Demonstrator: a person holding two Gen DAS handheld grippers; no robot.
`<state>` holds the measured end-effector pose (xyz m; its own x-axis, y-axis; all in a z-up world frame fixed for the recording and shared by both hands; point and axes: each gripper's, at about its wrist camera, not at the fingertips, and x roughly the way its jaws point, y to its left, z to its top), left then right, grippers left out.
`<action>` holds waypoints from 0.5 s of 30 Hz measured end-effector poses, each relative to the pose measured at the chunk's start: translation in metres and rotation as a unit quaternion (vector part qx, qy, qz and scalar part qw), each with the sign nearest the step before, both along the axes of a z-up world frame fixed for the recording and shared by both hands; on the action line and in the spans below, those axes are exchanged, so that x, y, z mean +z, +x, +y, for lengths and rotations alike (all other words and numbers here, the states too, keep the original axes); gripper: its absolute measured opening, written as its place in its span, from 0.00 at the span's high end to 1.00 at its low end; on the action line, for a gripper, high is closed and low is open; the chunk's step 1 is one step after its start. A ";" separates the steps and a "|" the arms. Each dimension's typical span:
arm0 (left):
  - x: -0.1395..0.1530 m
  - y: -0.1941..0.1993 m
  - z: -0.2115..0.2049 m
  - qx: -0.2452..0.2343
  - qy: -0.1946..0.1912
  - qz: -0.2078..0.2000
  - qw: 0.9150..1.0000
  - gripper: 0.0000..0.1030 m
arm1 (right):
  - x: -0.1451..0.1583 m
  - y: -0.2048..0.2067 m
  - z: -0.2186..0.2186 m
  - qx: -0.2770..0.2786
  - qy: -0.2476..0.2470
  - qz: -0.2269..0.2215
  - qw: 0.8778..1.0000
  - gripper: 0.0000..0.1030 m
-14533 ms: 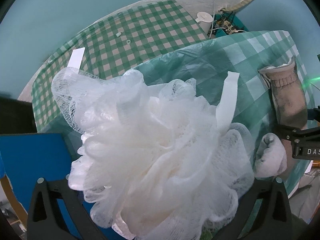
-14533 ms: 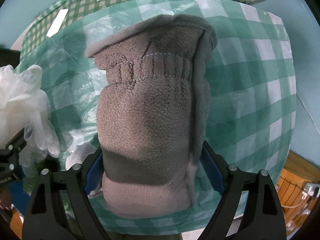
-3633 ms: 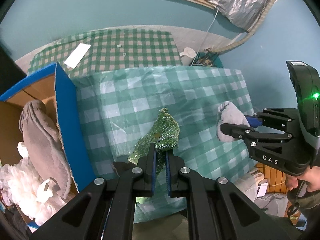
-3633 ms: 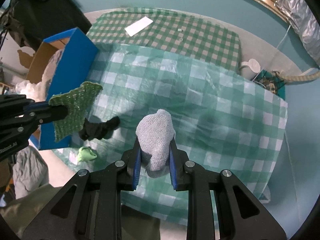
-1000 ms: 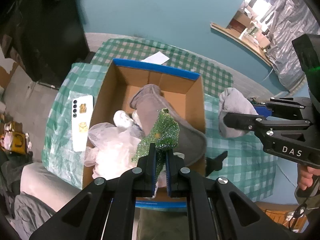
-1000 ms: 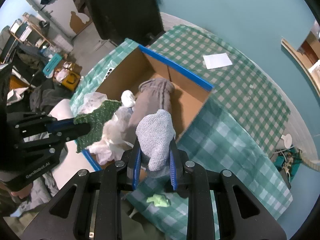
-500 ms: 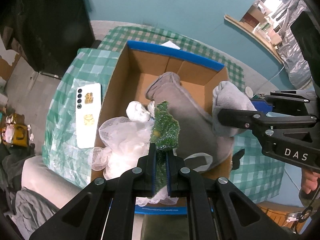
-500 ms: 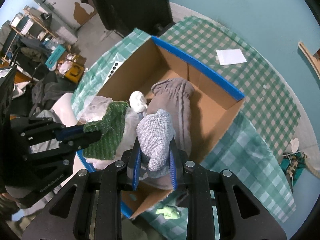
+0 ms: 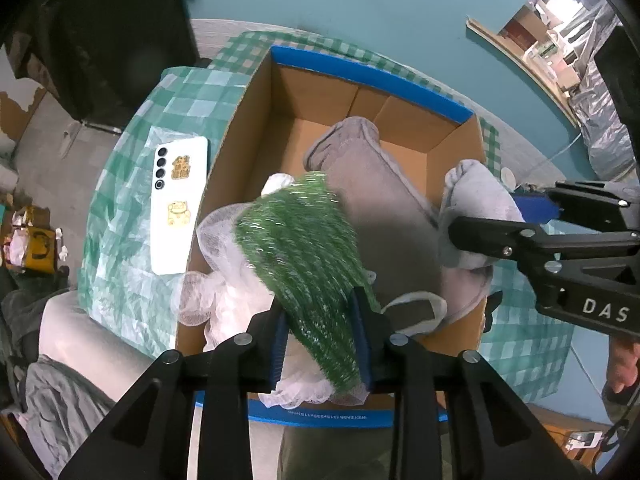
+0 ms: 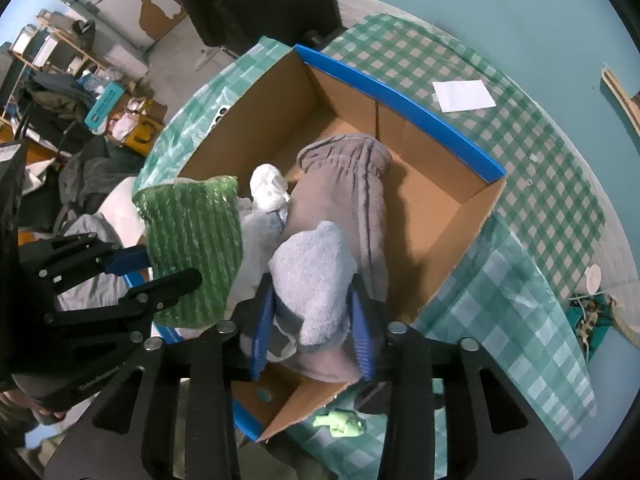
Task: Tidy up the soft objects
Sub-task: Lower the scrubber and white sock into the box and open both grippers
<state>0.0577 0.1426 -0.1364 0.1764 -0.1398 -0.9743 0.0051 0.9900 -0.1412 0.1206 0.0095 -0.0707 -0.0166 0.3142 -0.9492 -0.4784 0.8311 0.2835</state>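
Note:
Both grippers point down over an open cardboard box [image 9: 372, 76] with blue rims. The left gripper [image 9: 318, 332] has its jaws opening, and a blurred green scrubbing cloth [image 9: 304, 248] hangs loose between the pads. In the right wrist view that cloth [image 10: 192, 240] stands over the box's left side. The right gripper [image 10: 311, 332] is opening too, with a light grey sock [image 10: 316, 272] sitting between its blue pads. Inside the box lie a grey fleece glove [image 10: 344, 184] and a white mesh bath puff [image 9: 224, 292].
A white phone [image 9: 178, 204] lies on the green checked cloth left of the box. A small green rag [image 10: 340, 426] and a dark item [image 9: 494, 304] lie on the table by the box's near corner. A paper sheet [image 10: 464, 95] lies beyond it.
Both grippers have sunk closer to the box. Their jaws, shut tight on the green cloth and the sock before, now stand apart, and the green cloth has spread out and blurred.

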 end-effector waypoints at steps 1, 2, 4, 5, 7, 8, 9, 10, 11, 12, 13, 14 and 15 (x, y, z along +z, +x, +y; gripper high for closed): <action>0.000 -0.001 -0.001 -0.001 0.002 0.000 1.000 0.71 | 0.001 -0.001 -0.001 -0.001 0.001 0.000 1.000 0.61; 0.000 -0.002 -0.002 -0.001 0.004 0.000 1.000 0.69 | 0.001 -0.001 -0.003 -0.003 0.001 -0.001 1.000 0.56; 0.002 -0.003 -0.003 -0.001 0.007 -0.002 1.000 0.66 | 0.004 -0.002 -0.006 -0.005 0.003 -0.006 1.000 0.48; 0.004 -0.004 -0.004 -0.001 0.008 -0.005 1.000 0.63 | 0.006 -0.002 -0.006 -0.006 0.004 -0.011 1.000 0.45; 0.006 -0.006 -0.005 -0.001 0.012 -0.010 1.000 0.59 | 0.010 -0.003 -0.008 -0.007 0.004 -0.018 1.000 0.41; 0.009 -0.007 -0.007 -0.002 0.014 -0.013 1.000 0.59 | 0.011 -0.003 -0.010 -0.009 0.005 -0.020 1.000 0.40; 0.010 -0.007 -0.008 -0.003 0.015 -0.014 1.000 0.58 | 0.013 -0.002 -0.011 -0.011 0.007 -0.021 1.000 0.40; 0.011 -0.008 -0.009 -0.004 0.016 -0.015 1.000 0.58 | 0.014 -0.003 -0.013 -0.012 0.008 -0.022 1.000 0.40; 0.012 -0.009 -0.011 -0.005 0.017 -0.016 1.000 0.58 | 0.014 -0.003 -0.014 -0.013 0.009 -0.022 1.000 0.40; 0.014 -0.009 -0.012 -0.007 0.018 -0.018 1.000 0.58 | 0.015 -0.003 -0.015 -0.013 0.009 -0.023 1.000 0.39; 0.015 -0.010 -0.014 -0.008 0.020 -0.019 1.000 0.58 | 0.015 -0.003 -0.017 -0.014 0.009 -0.023 1.000 0.39; 0.016 -0.011 -0.015 -0.009 0.021 -0.021 1.000 0.58 | 0.015 -0.004 -0.018 -0.015 0.009 -0.024 1.000 0.39; 0.017 -0.012 -0.017 -0.011 0.022 -0.022 0.999 0.58 | 0.016 -0.005 -0.020 -0.016 0.009 -0.024 1.000 0.39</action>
<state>0.0457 0.1261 -0.1189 0.2165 -0.1015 -0.9710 0.0320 0.9948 -0.0968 0.1160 -0.0106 -0.0548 0.0386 0.3310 -0.9428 -0.4648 0.8412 0.2763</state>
